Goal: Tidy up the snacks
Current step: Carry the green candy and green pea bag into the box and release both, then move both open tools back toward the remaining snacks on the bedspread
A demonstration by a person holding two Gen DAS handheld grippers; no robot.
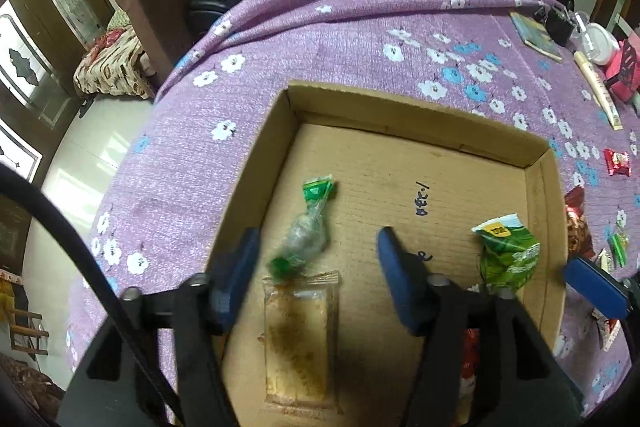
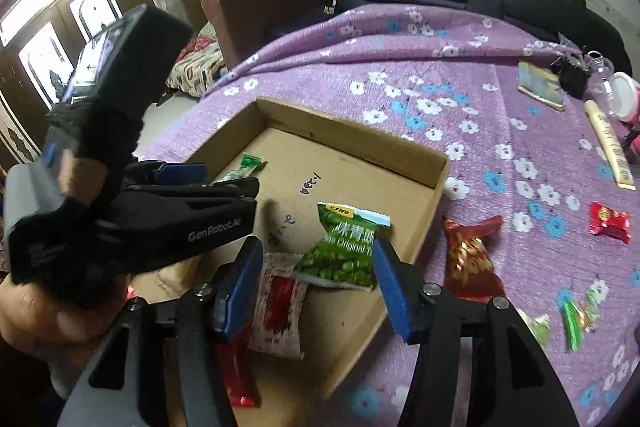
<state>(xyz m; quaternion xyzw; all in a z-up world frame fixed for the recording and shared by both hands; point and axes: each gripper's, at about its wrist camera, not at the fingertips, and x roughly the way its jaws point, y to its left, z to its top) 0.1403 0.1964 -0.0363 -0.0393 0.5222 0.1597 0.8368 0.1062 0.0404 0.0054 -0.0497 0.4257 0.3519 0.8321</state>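
Snacks: we find a green pea packet (image 2: 344, 255) in the cardboard box (image 2: 436, 167), between the right gripper (image 2: 316, 267) fingers, spread wide, contact unclear. Our left gripper (image 1: 316, 259), also wide, holds nothing over a clear green-ended candy (image 1: 306, 235). Red packet (image 2: 472, 259) on the purple cloth (image 2: 500, 147), 3 o'clock of box.

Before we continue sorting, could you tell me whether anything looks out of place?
Yes: several snacks lie outside the cardboard box, loose on the purple cloth: a red-gold packet, a red candy and small green wrappers.
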